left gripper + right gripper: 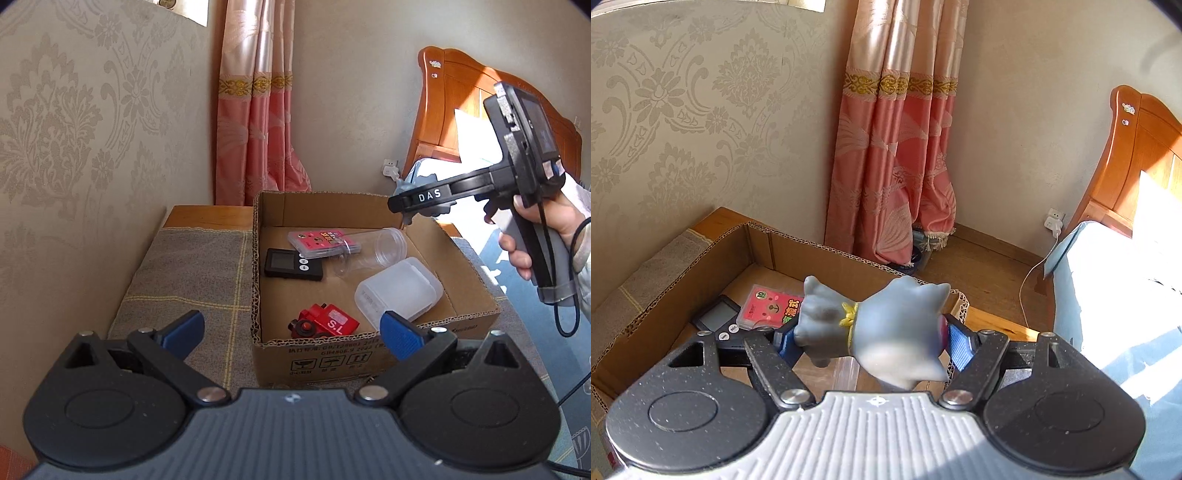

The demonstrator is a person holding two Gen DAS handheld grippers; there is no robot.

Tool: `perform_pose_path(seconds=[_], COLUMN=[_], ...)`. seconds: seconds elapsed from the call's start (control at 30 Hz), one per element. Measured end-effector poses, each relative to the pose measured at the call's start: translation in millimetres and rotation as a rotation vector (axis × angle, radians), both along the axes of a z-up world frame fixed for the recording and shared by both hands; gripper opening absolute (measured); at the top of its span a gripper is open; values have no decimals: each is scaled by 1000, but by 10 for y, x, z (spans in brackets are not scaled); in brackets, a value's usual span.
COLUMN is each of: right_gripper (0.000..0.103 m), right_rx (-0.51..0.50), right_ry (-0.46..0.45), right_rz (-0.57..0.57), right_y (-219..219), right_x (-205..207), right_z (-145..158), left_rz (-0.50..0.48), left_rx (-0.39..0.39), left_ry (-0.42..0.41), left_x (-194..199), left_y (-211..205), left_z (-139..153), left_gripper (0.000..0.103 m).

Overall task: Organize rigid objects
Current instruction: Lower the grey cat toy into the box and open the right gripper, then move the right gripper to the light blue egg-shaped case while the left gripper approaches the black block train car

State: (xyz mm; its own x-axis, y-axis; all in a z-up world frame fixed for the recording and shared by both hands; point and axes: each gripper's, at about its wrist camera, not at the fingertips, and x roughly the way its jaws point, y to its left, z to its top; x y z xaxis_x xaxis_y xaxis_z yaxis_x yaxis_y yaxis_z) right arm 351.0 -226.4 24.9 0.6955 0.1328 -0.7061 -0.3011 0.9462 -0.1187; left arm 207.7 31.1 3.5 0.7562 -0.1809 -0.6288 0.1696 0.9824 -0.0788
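Cardboard box (373, 354) is sitting open-topped on a cloth-covered table (192, 280), just ahead of the left gripper (291, 332) and slightly to its right. The left gripper's two blue-padded fingers (184, 330) are standing wide apart with nothing between them. Inside the box, going by size, a frosted white plastic case (399, 291) is lying toward the right front, a clear plastic jar (369, 251) is lying on its side behind it, a pink card pack (321, 242) is resting toward the back, partly over a black handheld device (291, 264), and a small red toy block (327, 323) is lying near the front wall, closest to the left gripper. Beyond the box's far right corner, a person's hand (535, 236) is holding the right gripper (870, 341) above the box. A grey rubbery figure with a yellow collar (875, 328) is lying crosswise between that gripper's blue fingers (958, 345); the left pad is against the figure, while whether the right pad is pressing on it cannot be told. The figure is hanging over the box's right-hand rim, with the pink pack and black device visible below and to its left.
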Motion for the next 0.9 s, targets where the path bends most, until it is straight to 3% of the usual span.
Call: perform_pose_path(seconds=[0.07,0.1,0.6,0.9], right_gripper=[102,103,103,103], right_rx=[18,26,43,104], right_ry=[6,3,-2,15], right_rz=[-25,-30,-21,-43], right_y=[-3,-11,-25,-93], right_x=[45,29,-882,-1553], right_z=[3,13,215,18], left_rz=[3,5,-6,19], left_rx=[21,31,66,89], left_ry=[4,0,-18,-11], left_x=[-12,-16,-272,-526], left_y=[-5,-6,-23,54], left_z=[-22,-28,50,-53], left_gripper=[101,101,101,102])
